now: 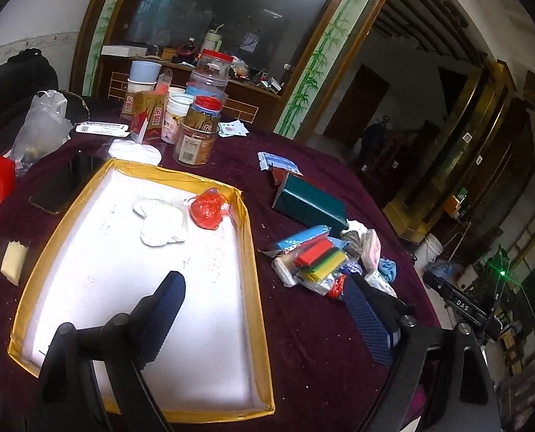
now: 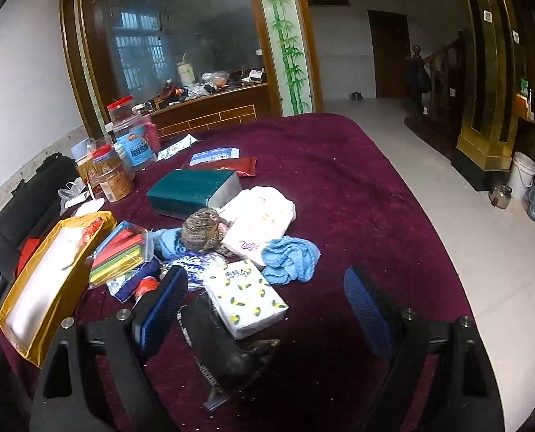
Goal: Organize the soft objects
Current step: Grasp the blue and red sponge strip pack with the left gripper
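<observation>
Left gripper (image 1: 267, 309) fingers spread, empty, above yellow-rimmed tray (image 1: 256, 302); red bag bundle (image 1: 208, 208) lies far inside. Right gripper (image 2: 267, 306) fingers spread, empty; tissue pack (image 2: 246, 297) on tabletop (image 2: 339, 180) between them.

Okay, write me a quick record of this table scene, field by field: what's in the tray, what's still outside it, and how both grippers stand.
tray: gold-edged, white inside
in tray: red plastic bundle, white soft piece
outside tray: blue cloth, lemon-print tissue pack, colored sponge pack, pink-white bag
surface: maroon tablecloth
left gripper: open, empty, over the tray's right edge
right gripper: open, empty, over the tissue pack
</observation>
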